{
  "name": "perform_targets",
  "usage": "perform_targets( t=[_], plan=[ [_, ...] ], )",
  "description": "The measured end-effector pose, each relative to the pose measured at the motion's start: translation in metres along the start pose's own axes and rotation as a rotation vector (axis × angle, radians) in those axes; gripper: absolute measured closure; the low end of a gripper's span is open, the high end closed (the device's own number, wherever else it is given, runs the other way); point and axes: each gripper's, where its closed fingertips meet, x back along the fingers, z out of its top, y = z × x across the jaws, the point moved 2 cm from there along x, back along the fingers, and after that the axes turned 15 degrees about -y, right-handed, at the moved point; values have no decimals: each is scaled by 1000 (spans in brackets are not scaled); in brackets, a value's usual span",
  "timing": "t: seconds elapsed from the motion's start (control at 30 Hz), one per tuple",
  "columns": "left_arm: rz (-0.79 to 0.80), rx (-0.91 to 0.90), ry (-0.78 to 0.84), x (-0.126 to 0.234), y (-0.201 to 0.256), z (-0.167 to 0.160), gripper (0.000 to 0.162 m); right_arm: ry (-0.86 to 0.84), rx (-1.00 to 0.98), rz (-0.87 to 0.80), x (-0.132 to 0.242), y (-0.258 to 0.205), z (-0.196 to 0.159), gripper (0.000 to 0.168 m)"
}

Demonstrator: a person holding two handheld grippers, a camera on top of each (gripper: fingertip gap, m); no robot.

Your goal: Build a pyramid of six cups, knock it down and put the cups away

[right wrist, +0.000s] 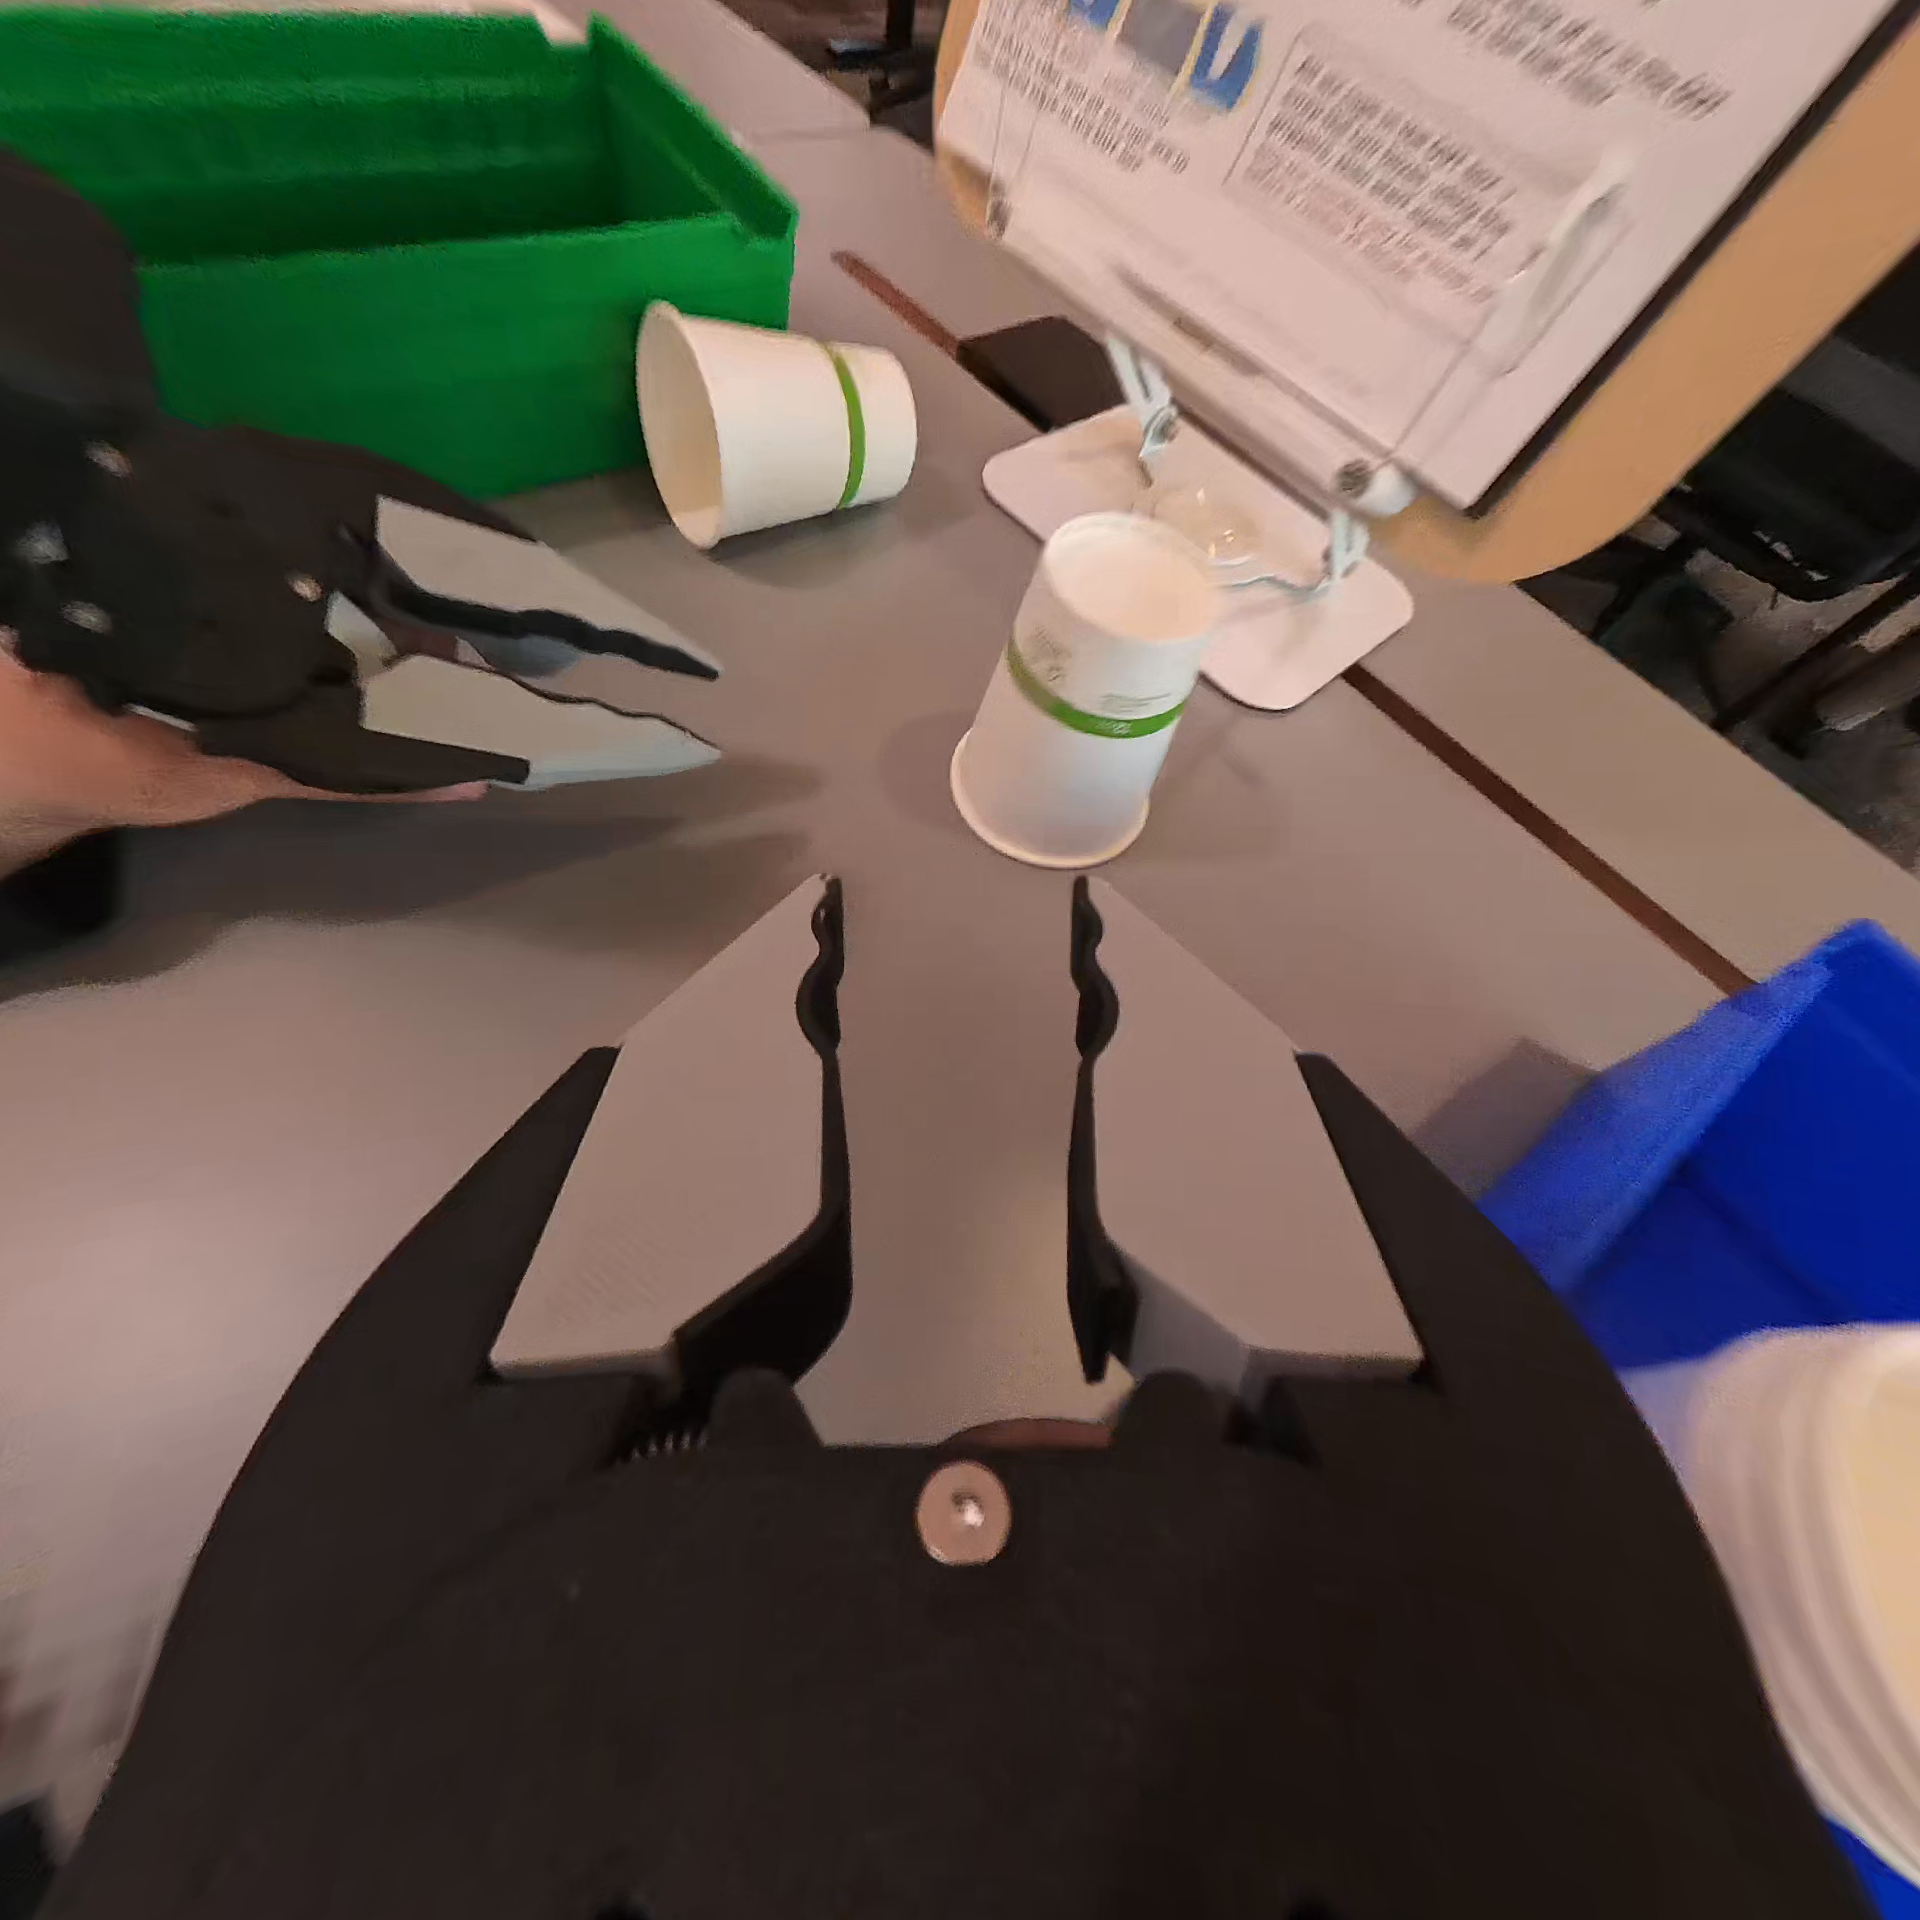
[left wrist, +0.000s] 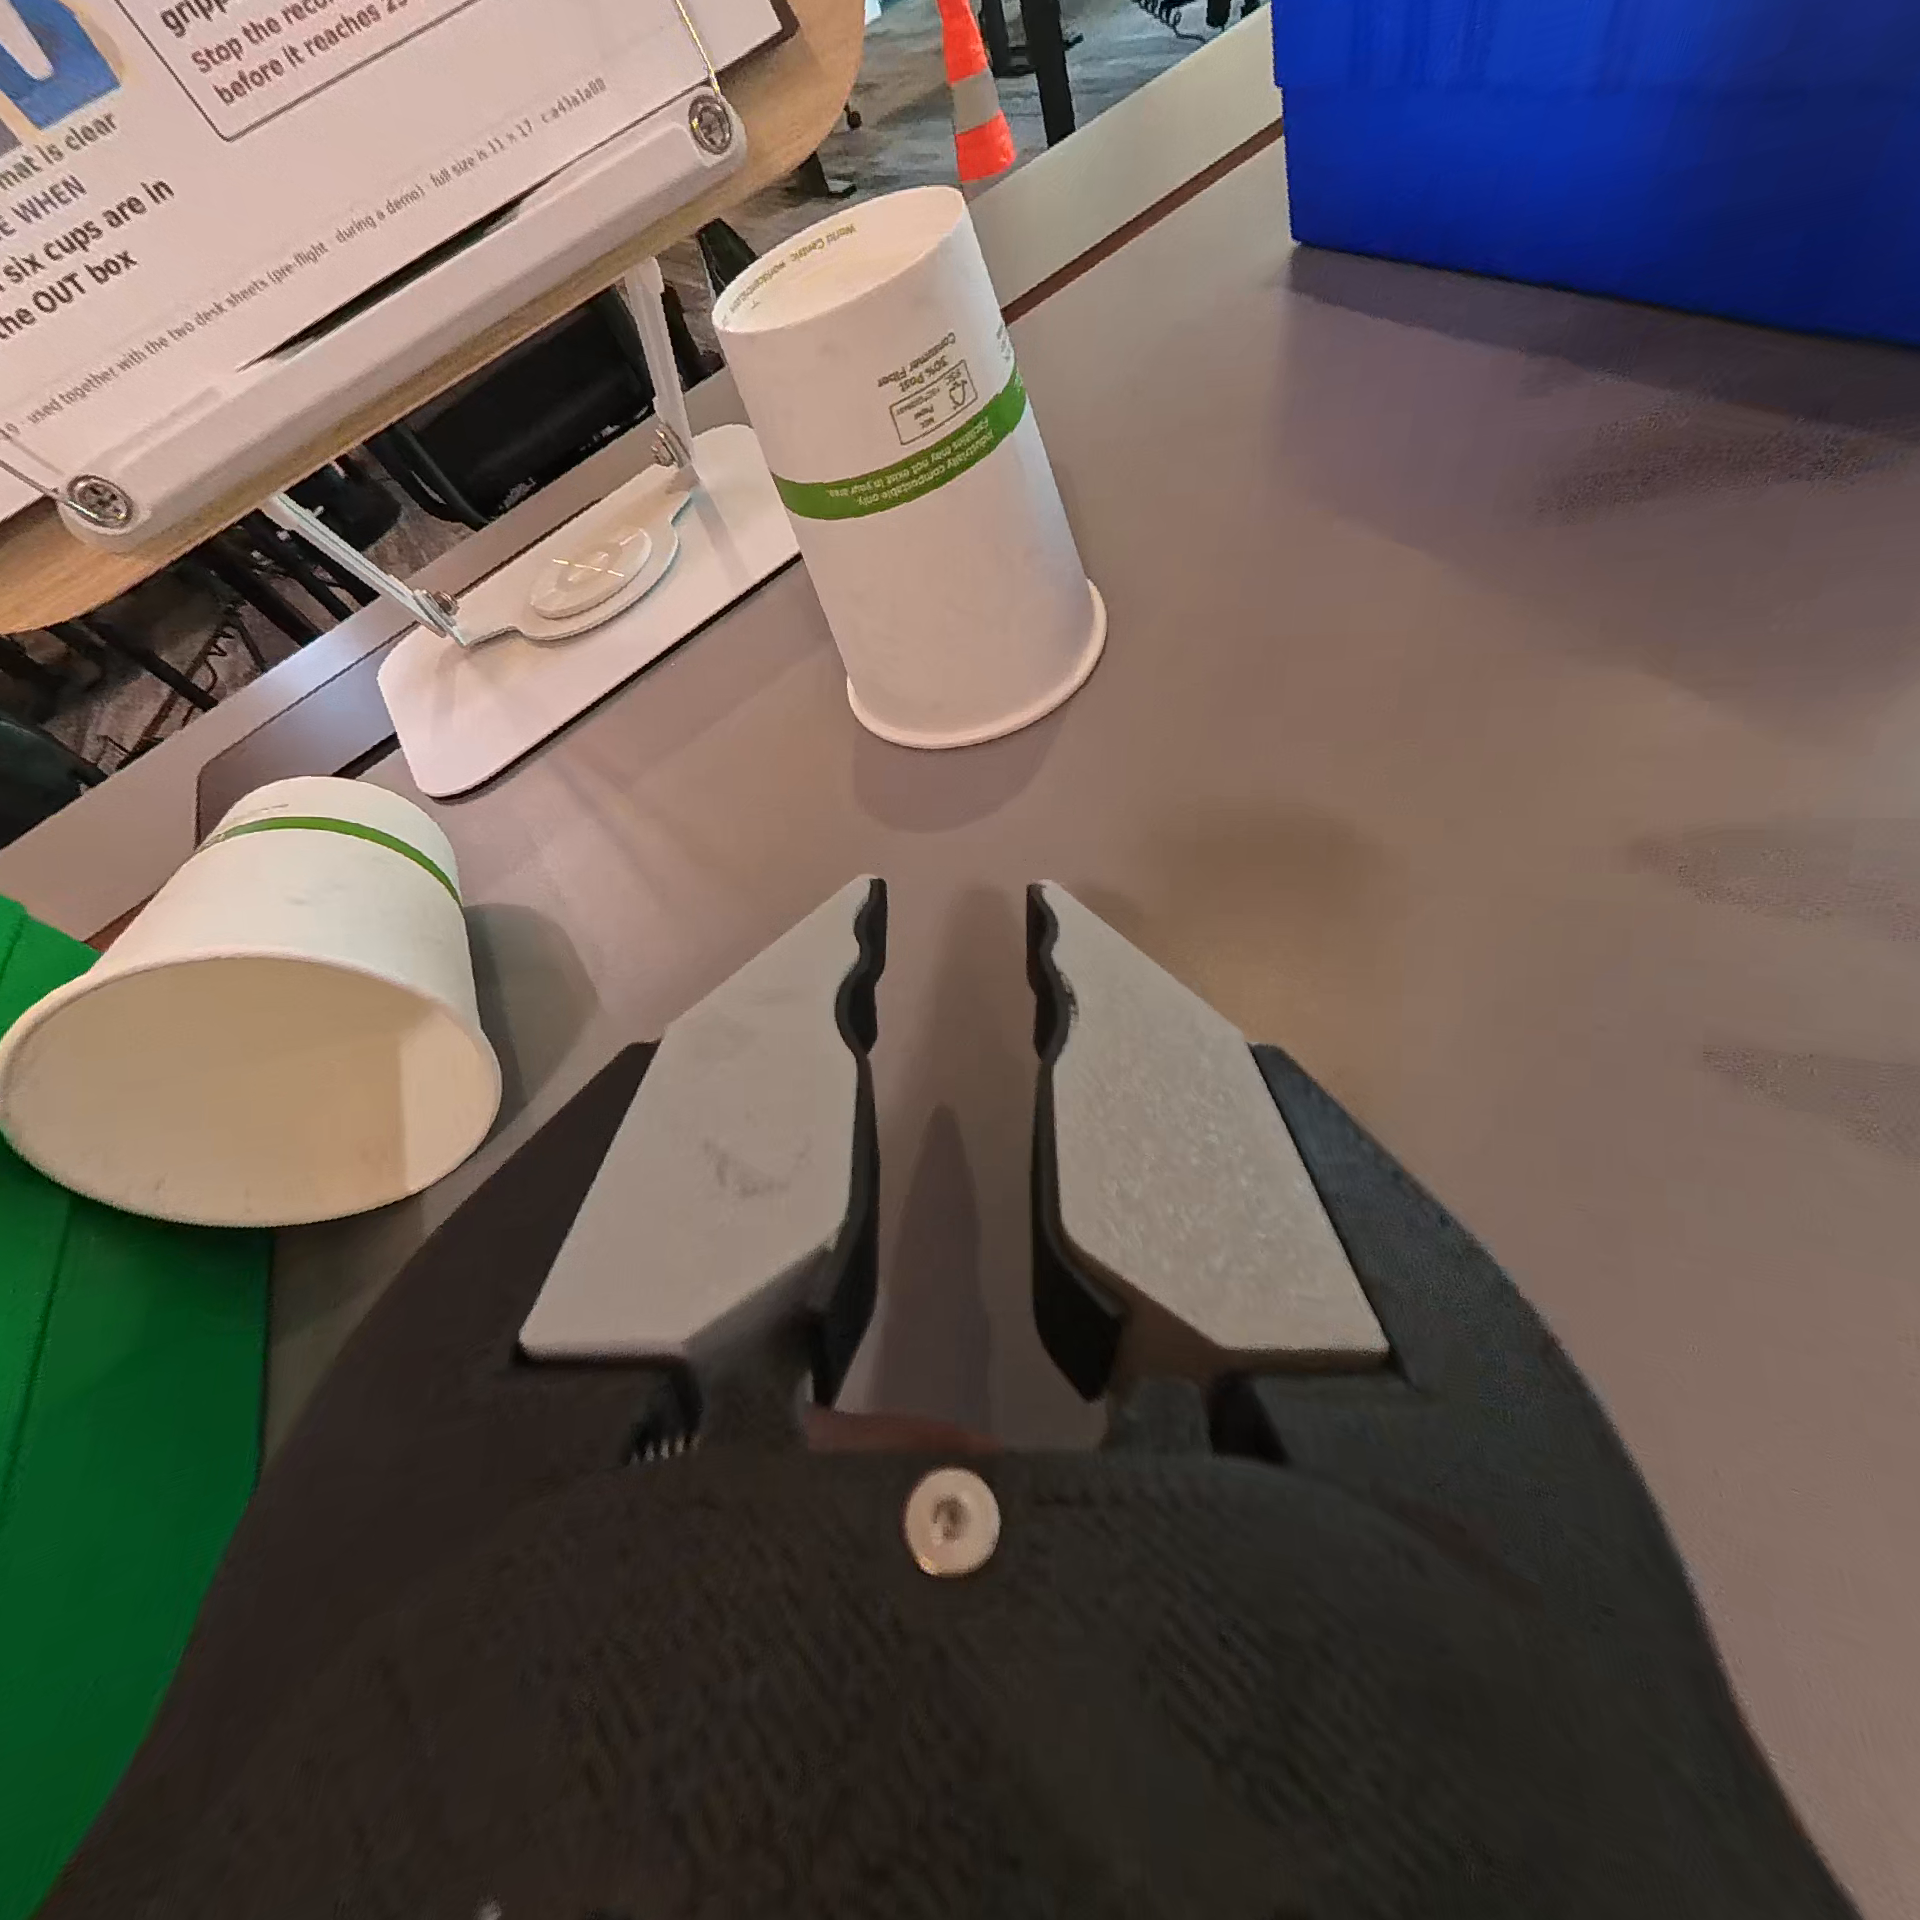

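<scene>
Both tools are held low over the grey surface (right wrist: 312, 1143), the left tool (left wrist: 956, 904) and right tool (right wrist: 956, 894) with fingers apart, empty. Two cups are seen near the green box (right wrist: 468, 353): an inverted cup (right wrist: 1081, 717) and a toppled cup (right wrist: 769, 421) beside the box.

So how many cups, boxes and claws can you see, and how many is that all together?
Loose paper cups: 2, one upside down, one on its side
Stack of cups at the blue box: 1, number inside unclear
Boxes: 2, green and blue
Claws: 2, left and right
Total: 7
</scene>
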Motion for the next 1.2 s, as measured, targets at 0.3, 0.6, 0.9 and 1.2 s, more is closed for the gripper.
perform_targets(
  t=[0.3, 0.6, 0.9, 1.2],
  plan=[
    [-31, 113, 12, 2, -12, -1, 137, 148, -53, -156, -85, 3, -31, 129],
    [-83, 12, -87, -2, 10, -11, 138, 116, -135, -32, -89, 4, -41, 117],
    [-42, -130, -175, -10, 27, -19, 124, 89, -140, -27, -87, 0, -47, 117],
    [-196, -158, -146, -19, 19, 30, 128, 98, -153, -14, -86, 1, -47, 123]
  ],
)
